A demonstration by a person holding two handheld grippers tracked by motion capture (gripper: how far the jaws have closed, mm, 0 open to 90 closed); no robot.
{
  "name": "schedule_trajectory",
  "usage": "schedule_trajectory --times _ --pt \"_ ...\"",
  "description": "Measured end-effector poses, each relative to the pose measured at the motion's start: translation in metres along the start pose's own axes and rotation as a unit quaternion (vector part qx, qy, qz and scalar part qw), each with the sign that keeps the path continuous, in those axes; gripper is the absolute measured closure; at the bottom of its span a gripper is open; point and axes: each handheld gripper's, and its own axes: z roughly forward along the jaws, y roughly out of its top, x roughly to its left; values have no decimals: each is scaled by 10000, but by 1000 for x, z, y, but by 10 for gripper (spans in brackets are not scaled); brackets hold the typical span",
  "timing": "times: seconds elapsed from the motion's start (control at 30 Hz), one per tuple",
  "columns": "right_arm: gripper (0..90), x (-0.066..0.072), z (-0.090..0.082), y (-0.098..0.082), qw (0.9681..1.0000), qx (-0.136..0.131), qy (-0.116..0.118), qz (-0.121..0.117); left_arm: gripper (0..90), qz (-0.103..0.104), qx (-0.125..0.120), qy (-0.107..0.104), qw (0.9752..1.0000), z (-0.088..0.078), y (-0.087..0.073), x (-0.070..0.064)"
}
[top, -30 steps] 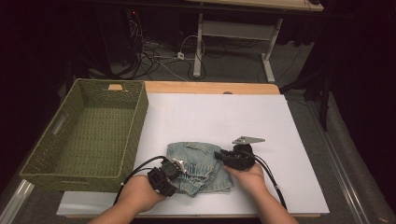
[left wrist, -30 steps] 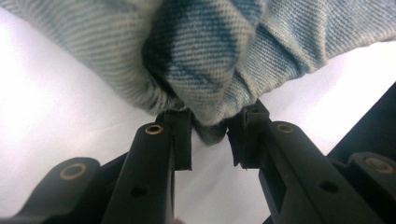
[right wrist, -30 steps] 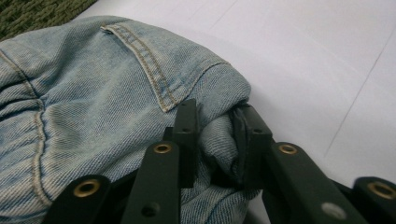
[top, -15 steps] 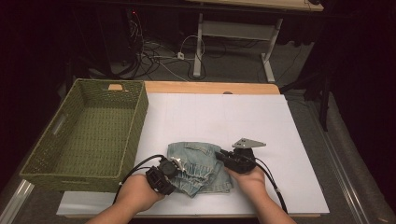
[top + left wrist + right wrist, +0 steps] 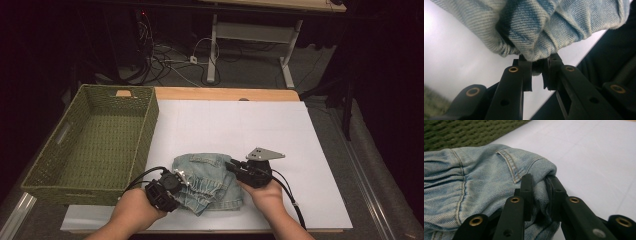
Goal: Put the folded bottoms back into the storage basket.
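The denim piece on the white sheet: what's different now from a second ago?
Both grippers have just finished closing on the denim garment: the left gripper pinches its near-left edge, the right gripper its right edge, and the cloth is bunching upward. The green basket and white sheet stayed put.

The denim garment [image 5: 207, 180] is light blue and faded, folded into a crumpled bundle with a gathered waistband. It lies at 6 o'clock on the white worktop [image 5: 280, 130], its left and right edges raised a little.

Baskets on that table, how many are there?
1. The green woven rectangular basket sits at the table's left edge, beside the folded light-blue denim garment; none seems hidden.
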Motion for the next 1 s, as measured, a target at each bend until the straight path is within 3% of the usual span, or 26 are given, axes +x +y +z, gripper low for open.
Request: schedule_trajectory --times 0.5,0.7,1.0 --pt "784 34 17 26 9994 -54 308 -175 780 -237 266 -8 9994 -28 -29 20" --pt "784 43 25 30 9993 -88 306 -196 780 -235 552 -15 9982 -37 -28 27" --pt "781 44 34 38 9993 -52 364 -83 779 -384 694 -89 9968 -43 -27 40"
